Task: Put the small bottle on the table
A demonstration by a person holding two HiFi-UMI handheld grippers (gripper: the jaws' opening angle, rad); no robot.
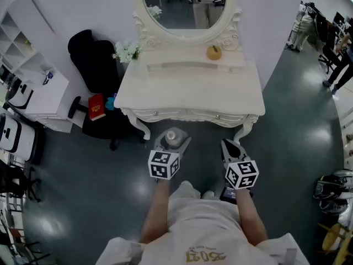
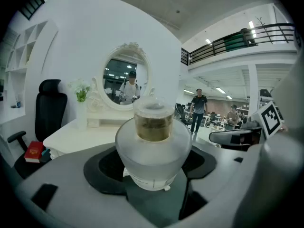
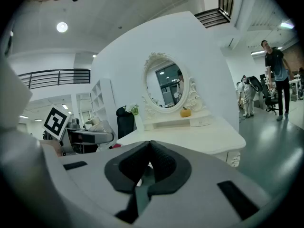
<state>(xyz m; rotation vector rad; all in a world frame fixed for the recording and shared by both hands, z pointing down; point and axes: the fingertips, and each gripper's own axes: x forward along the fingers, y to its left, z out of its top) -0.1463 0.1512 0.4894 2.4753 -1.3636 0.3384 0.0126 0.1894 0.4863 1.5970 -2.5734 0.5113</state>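
A small frosted bottle [image 1: 173, 136] with a clear cap and amber liquid is upright between the jaws of my left gripper [image 1: 172, 143], which is shut on it. In the left gripper view the bottle [image 2: 153, 146] fills the middle, and the dark pads [image 2: 102, 167] press on its wide base. I hold it in the air, just in front of the white dressing table [image 1: 187, 95]. My right gripper [image 1: 232, 148] hangs beside it to the right, shut and empty. Its pads [image 3: 161, 163] meet in the right gripper view, with the table [image 3: 194, 137] beyond.
An oval mirror [image 1: 185, 7], a vase of white flowers [image 1: 128, 51] and an orange pumpkin [image 1: 214, 52] stand at the table's back. A black office chair [image 1: 95, 65] with a red book [image 1: 96, 107] is at its left, beside white shelves [image 1: 33, 90]. People stand far right.
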